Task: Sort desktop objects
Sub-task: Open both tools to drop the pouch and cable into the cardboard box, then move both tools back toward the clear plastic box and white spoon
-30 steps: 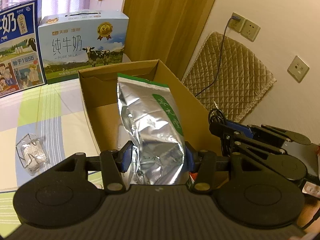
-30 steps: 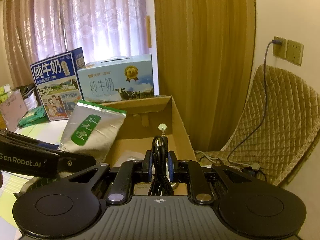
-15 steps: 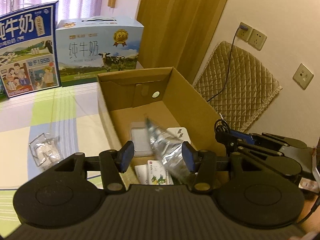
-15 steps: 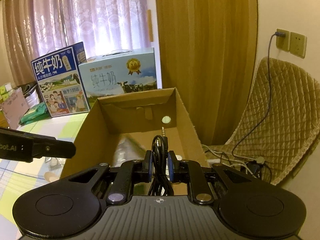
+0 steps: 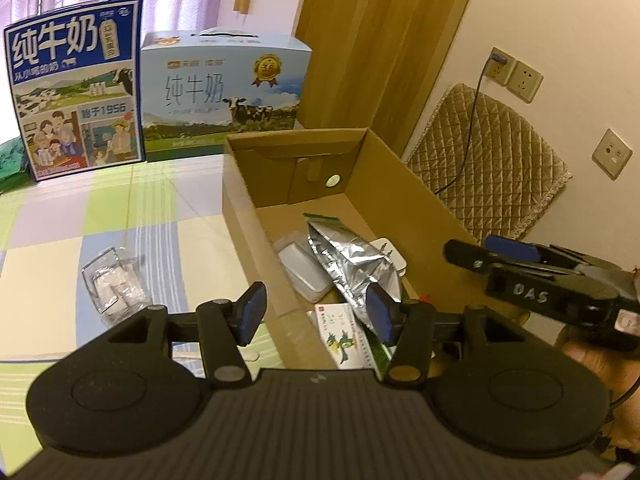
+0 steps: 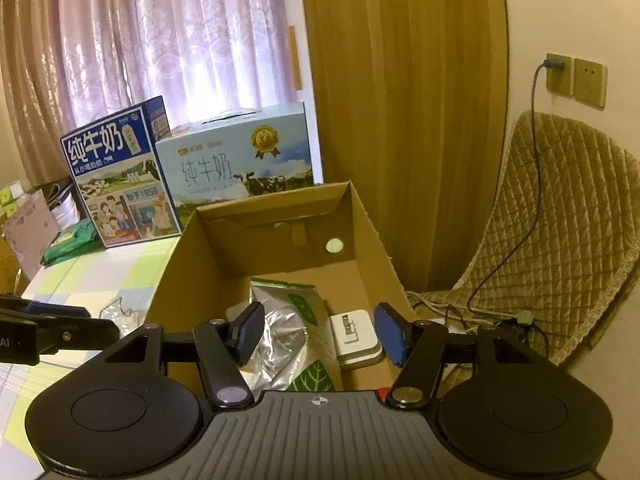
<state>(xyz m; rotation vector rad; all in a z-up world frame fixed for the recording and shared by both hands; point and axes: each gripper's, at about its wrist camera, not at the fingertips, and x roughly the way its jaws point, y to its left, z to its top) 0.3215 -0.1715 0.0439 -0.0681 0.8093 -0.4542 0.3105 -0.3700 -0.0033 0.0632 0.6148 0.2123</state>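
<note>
Both grippers – left gripper (image 5: 314,314), right gripper (image 6: 320,334) – spread wide, empty. Ahead, below: cardboard box (image 5: 400,184) holding foil pouch (image 5: 352,264), white case (image 6: 356,338), card packet (image 5: 340,338).

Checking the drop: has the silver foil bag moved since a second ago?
Yes. The silver foil bag went down from the left gripper into the cardboard box.
</note>
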